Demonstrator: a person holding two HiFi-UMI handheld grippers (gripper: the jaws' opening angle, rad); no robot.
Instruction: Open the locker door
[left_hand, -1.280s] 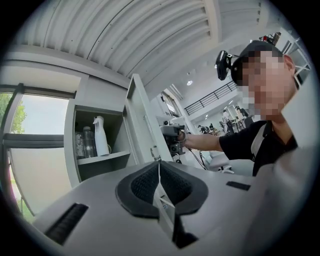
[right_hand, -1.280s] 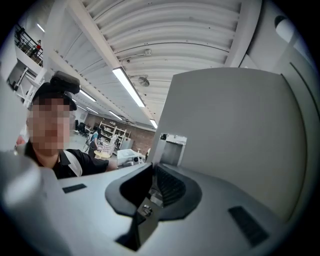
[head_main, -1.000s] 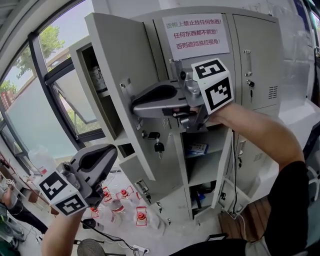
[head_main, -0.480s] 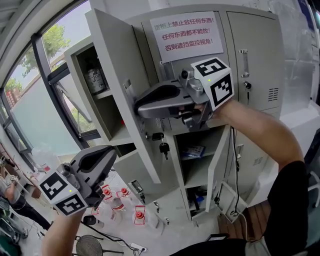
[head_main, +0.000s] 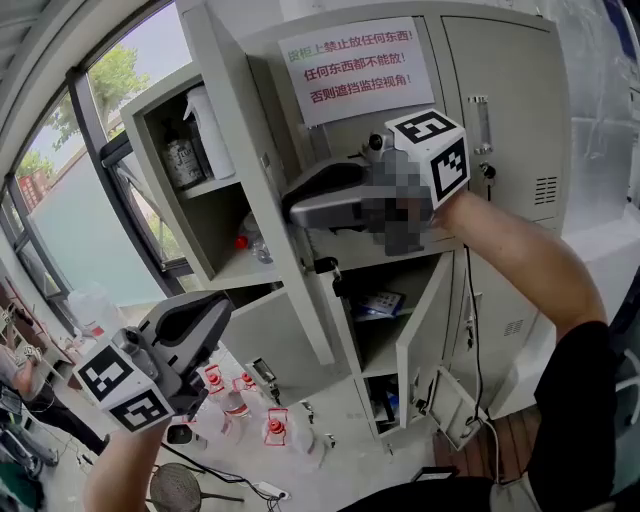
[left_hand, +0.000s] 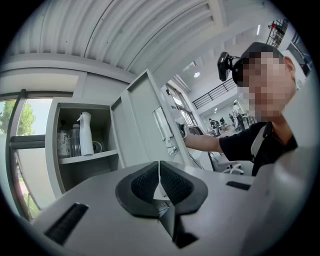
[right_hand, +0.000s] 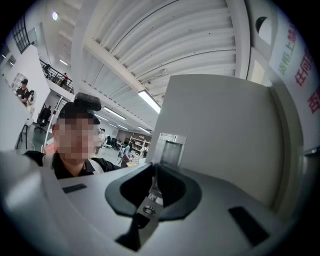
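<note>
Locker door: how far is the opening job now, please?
Done: the locker door stands wide open, and the spray bottle on the shelf inside shows. In hand: the right gripper is shut on the door's edge. Remaining: probably only to let go; the left gripper hangs shut and empty.

A white paper sign (head_main: 358, 70) on the front of the locker (head_main: 510, 120), just right of the open locker door (head_main: 240, 130), carries three lines of red Chinese print: a first line ending 上禁止放任何东西!, whose opening characters are not clear, then 任何东西都不能放! and 否则遮挡监控视角!. The right gripper view catches the same sign (right_hand: 301, 67) at its far right edge, where only a few red characters show, among them 任. The label on the bottle (head_main: 183, 160) on the locker's upper shelf, at the left, is too small to read.
</note>
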